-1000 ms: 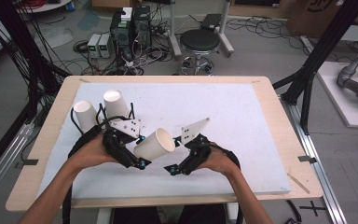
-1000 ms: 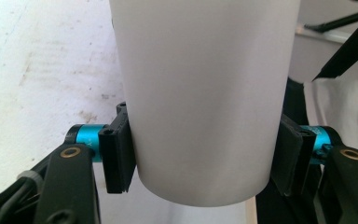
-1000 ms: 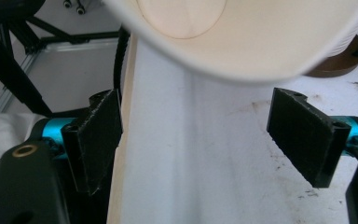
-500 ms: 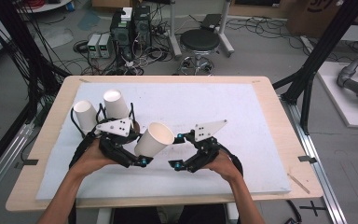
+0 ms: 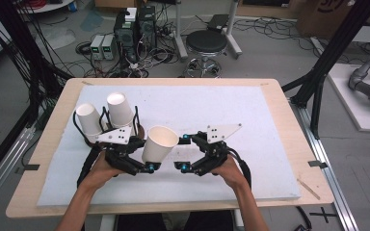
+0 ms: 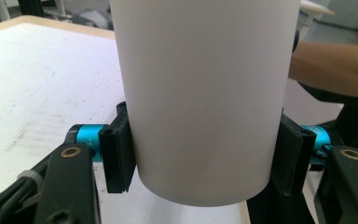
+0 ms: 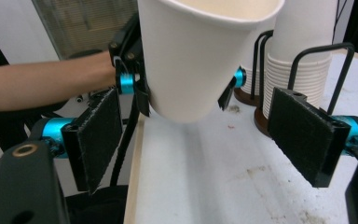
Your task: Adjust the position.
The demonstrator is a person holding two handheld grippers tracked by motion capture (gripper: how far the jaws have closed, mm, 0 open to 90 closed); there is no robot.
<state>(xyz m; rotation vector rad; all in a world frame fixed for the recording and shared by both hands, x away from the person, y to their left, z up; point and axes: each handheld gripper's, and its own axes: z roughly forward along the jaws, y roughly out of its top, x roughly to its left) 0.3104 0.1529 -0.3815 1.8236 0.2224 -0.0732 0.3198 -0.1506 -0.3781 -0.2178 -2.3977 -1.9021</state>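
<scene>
My left gripper is shut on a white paper cup, held above the white mat with its mouth tilted up and to the right. In the left gripper view the black pads clamp the cup near its base. My right gripper stands open just right of the cup, its jaws pointing at it. In the right gripper view its wide-apart pads frame the cup from below without touching it.
Two stacks of upturned white cups sit in black wire holders at the mat's left, close behind the left hand; the same stacks stand to the right in the right gripper view. The white mat covers a wooden table.
The left gripper has lifted the cup a little and tipped its mouth more upward. The right gripper has edged forward beside it and stays open.
</scene>
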